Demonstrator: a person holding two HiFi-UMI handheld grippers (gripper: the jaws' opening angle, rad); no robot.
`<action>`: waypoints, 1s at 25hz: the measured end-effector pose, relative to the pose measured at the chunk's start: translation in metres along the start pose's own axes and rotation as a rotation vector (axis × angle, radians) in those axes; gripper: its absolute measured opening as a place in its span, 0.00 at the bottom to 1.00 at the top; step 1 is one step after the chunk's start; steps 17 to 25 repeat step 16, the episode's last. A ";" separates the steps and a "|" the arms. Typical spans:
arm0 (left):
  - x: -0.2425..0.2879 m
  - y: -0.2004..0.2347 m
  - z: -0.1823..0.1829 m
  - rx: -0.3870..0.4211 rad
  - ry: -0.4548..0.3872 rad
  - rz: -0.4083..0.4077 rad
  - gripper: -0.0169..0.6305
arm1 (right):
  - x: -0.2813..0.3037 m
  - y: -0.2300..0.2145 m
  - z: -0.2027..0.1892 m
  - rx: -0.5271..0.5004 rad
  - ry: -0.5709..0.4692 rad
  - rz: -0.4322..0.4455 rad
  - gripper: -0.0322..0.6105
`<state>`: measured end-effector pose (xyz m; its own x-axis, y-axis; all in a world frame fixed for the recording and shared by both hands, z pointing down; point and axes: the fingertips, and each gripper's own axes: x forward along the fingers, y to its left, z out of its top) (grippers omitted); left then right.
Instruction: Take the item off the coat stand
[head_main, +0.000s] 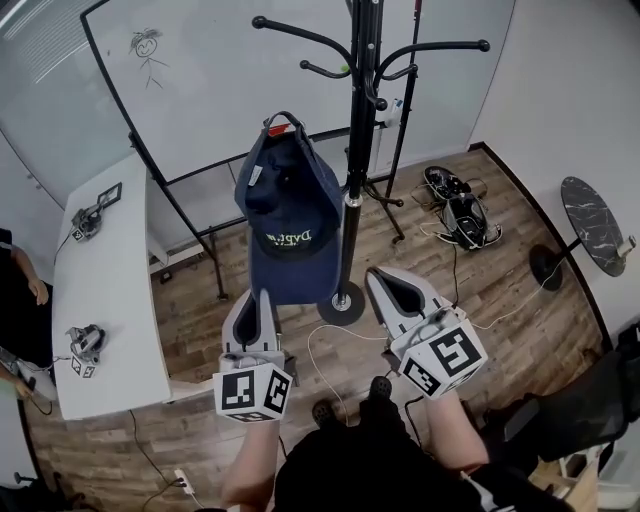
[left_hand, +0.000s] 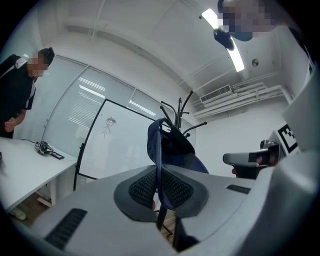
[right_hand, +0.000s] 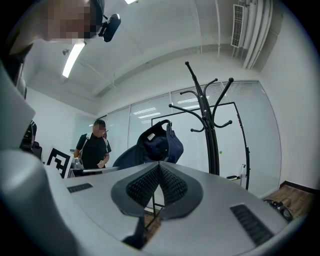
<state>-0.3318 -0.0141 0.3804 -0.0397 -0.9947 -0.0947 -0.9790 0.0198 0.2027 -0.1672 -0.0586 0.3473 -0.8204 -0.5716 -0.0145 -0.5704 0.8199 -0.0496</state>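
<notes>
Floppy navy cloth cap (head_main: 288, 215), L claw (head_main: 262, 298)

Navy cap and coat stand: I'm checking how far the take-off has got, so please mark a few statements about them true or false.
1. The left gripper is shut on the brim of the navy cap. True.
2. The cap hangs from a hook of the coat stand. False: it is off the hooks, beside the pole, and only the left gripper holds it up.
3. The right gripper also grips the cap. False: its jaws are together with nothing between them.
4. A whiteboard stands behind the coat stand. True.
</notes>
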 end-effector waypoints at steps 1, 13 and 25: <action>0.000 0.000 0.001 -0.002 -0.001 -0.001 0.08 | 0.000 0.001 0.000 -0.004 0.001 -0.002 0.10; 0.002 0.001 0.004 -0.011 -0.006 -0.029 0.08 | -0.003 0.004 0.000 -0.040 0.009 -0.031 0.10; 0.002 -0.002 0.004 -0.011 -0.007 -0.035 0.08 | -0.006 0.003 0.001 -0.040 0.007 -0.040 0.10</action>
